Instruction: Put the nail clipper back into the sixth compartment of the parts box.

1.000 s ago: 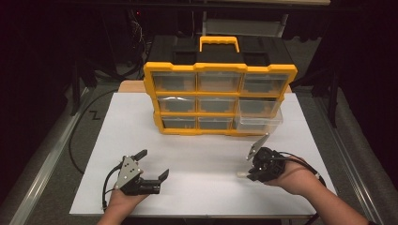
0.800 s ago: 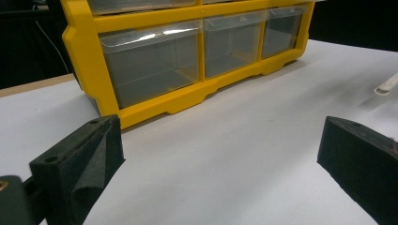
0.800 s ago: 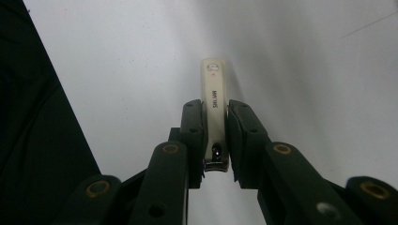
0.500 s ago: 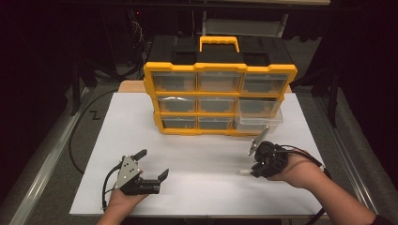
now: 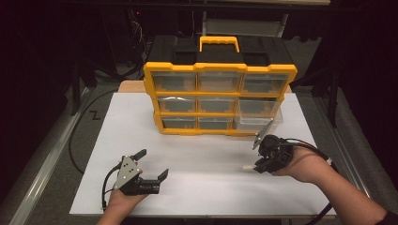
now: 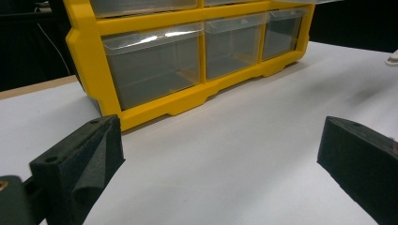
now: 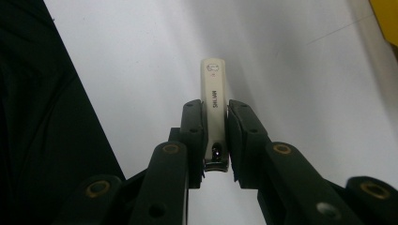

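Right gripper view: the right gripper [image 7: 216, 140] squeezes a white nail clipper [image 7: 213, 108] over the white table [image 7: 291, 70].
Small letters on the clipper read "SHI.IAN". The left gripper [image 5: 152, 166] rests spread wide with nothing in it, near the yellow drawer box [image 5: 220, 70].

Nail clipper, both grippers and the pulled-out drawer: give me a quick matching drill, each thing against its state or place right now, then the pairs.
Things:
1. nail clipper
2. left gripper
3. right gripper
4. pulled-out clear drawer

States:
A. open, with nothing between its fingers
B. sticks out at the right of the yellow organizer
C. clamped between two black fingers
D. shut on a white tool, above the white table

Pairs: 1-C, 2-A, 3-D, 4-B
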A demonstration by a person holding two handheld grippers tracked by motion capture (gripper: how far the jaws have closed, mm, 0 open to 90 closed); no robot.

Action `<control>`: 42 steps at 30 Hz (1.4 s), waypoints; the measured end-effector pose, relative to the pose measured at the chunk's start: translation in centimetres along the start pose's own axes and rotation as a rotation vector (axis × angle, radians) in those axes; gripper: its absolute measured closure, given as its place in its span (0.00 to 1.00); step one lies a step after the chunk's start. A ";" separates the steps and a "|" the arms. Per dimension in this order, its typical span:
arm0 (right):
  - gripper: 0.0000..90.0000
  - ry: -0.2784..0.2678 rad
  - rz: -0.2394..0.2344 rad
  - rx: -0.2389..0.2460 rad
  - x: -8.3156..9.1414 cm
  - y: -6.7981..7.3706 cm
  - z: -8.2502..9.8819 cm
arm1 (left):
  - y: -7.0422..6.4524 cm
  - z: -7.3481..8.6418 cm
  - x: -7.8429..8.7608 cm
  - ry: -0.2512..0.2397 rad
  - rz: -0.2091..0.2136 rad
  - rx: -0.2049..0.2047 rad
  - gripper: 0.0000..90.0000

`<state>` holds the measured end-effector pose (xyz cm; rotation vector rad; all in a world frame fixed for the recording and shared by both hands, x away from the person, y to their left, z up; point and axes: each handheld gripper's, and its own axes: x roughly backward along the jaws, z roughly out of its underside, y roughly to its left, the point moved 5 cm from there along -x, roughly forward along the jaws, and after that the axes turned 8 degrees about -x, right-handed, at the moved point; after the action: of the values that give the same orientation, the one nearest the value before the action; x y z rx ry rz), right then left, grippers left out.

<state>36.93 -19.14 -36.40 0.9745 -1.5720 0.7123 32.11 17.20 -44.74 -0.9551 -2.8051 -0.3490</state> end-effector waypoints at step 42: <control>0.88 0.019 0.029 0.032 5.6 -0.3 -1.4 | 0.0 0.0 0.0 -0.001 -0.001 -0.004 0.02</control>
<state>37.51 -19.29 -30.69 0.9673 -1.5656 0.7673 32.06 17.21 -44.76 -0.9549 -2.8066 -0.3549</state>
